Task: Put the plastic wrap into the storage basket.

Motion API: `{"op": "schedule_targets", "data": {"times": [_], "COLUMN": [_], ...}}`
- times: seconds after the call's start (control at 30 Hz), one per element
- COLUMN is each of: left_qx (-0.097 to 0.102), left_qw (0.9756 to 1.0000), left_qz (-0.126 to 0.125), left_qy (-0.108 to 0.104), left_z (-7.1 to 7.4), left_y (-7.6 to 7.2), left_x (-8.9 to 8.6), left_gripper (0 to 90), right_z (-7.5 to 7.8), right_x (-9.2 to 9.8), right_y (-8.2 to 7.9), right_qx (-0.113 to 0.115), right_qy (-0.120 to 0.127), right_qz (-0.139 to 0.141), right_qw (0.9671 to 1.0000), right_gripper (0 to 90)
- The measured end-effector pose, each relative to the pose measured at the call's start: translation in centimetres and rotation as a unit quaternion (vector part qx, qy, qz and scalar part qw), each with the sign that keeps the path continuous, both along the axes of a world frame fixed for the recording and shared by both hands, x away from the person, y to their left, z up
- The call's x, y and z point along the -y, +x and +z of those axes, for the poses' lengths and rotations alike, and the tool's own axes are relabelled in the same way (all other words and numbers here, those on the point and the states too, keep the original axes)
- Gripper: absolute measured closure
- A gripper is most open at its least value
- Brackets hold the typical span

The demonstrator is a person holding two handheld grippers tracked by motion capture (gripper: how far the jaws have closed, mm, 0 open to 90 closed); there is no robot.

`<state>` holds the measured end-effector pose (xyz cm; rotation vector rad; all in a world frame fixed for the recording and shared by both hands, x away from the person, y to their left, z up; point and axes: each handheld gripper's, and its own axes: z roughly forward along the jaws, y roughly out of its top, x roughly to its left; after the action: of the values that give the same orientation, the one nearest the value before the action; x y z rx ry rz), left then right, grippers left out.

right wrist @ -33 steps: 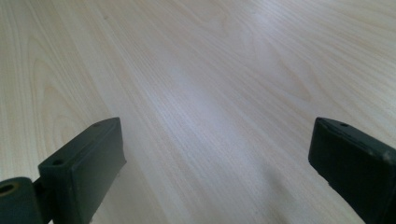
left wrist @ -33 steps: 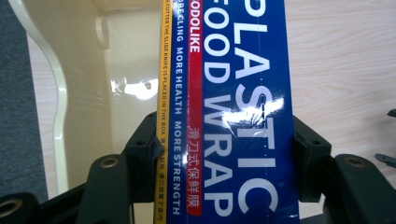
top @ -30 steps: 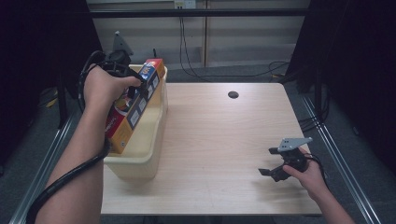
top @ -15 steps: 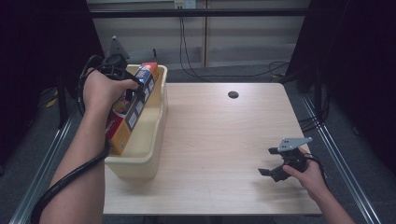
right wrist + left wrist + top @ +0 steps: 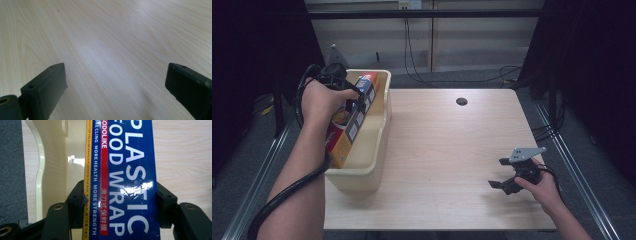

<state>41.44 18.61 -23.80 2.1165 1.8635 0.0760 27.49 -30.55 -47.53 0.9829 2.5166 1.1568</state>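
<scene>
**Wrap box held over the tub**

At the left of the high view, the left gripper (image 5: 353, 102) has its jaws clamped on either side of a blue plastic wrap box (image 5: 352, 125), which leans tilted inside the cream tub (image 5: 377, 150) at the table's (image 5: 447, 150) left edge. Whether the box's lower end rests on the tub floor is hard to judge. At lower right, the right gripper (image 5: 502, 175) hovers with jaws spread wide over bare wood.

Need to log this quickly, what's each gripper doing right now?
Left gripper: shut on the plastic wrap box, over the cream bin.
Right gripper: open, holding nothing, above the table.
</scene>
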Motion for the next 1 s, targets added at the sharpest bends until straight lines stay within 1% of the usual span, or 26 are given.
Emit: {"op": "schedule_targets", "data": {"times": [0.03, 0.07, 0.23, 0.33, 0.37, 0.43, 0.47, 0.63, 0.67, 0.7, 0.77, 0.83, 0.93, 0.97, 1.0], "left_qx": [-0.001, 0.0, -0.005, -0.004, -0.005, -0.006, -0.006, -0.009, -0.008, -0.009, -0.009, -0.009, -0.008, -0.009, -0.009], "left_qw": [1.0, 1.0, 1.0, 1.0, 0.9999, 1.0, 0.9999, 0.9999, 1.0, 0.9999, 0.9999, 0.9999, 0.9999, 0.9999, 0.9999], "left_qz": [0.004, -0.001, 0.0, 0.003, 0.008, 0.003, 0.009, 0.005, 0.0, 0.008, 0.005, 0.011, 0.006, 0.009, 0.007], "left_qy": [-0.001, -0.001, 0.0, -0.002, -0.005, -0.002, -0.004, -0.005, 0.0, -0.005, -0.002, -0.005, -0.002, -0.006, -0.003], "left_z": [-0.1, -0.3, -0.7, -0.9, -1.0, -1.2, -1.3, -1.8, -1.9, -2.0, -2.2, -2.3, -2.6, -2.7, -2.8], "left_y": [0.0, 0.1, 0.2, 0.2, 0.2, 0.2, 0.2, 0.3, 0.3, 0.3, 0.3, 0.4, 0.4, 0.4, 0.4], "left_x": [0.1, 0.0, 0.0, 0.0, 0.0, -0.1, 0.0, 0.0, 0.0, 0.1, 0.1, 0.1, 0.1, 0.2, 0.2], "left_gripper": [40.4, 40.4, 40.4, 40.4, 40.4, 40.4, 40.4, 40.4, 40.4, 40.3, 40.4, 40.4, 40.4, 40.3, 40.3], "right_z": [0.0, 0.0, 0.0, 0.0, 0.0, 0.0, 0.0, 0.0, 0.0, 0.0, 0.0, 0.0, 0.0, 0.0, 0.0], "right_x": [0.0, 0.0, 0.0, 0.0, 0.0, 0.0, 0.0, 0.0, 0.0, 0.0, 0.0, 0.1, 0.0, 0.0, 0.0], "right_y": [0.0, 0.0, 0.0, 0.0, 0.0, 0.0, 0.0, 0.0, 0.0, 0.0, 0.0, 0.0, 0.0, 0.0, 0.0], "right_qx": [0.001, 0.0, 0.0, 0.0, 0.0, 0.0, 0.0, 0.0, 0.0, 0.0, 0.0, 0.001, 0.001, 0.001, 0.001], "right_qy": [-0.001, 0.0, 0.0, 0.0, 0.0, 0.0, 0.0, 0.0, 0.001, 0.001, 0.001, 0.001, 0.001, 0.001, 0.001], "right_qz": [0.0, 0.0, 0.0, 0.0, 0.0, 0.0, 0.0, 0.001, 0.001, 0.001, 0.0, 0.0, 0.0, -0.001, 0.001], "right_qw": [1.0, 1.0, 1.0, 1.0, 1.0, 1.0, 1.0, 1.0, 1.0, 1.0, 1.0, 1.0, 1.0, 1.0, 1.0], "right_gripper": [3.2, 3.2, 3.2, 3.2, 3.2, 3.2, 3.2, 3.2, 3.2, 3.2, 3.3, 3.2, 3.2, 3.2, 3.2]}}
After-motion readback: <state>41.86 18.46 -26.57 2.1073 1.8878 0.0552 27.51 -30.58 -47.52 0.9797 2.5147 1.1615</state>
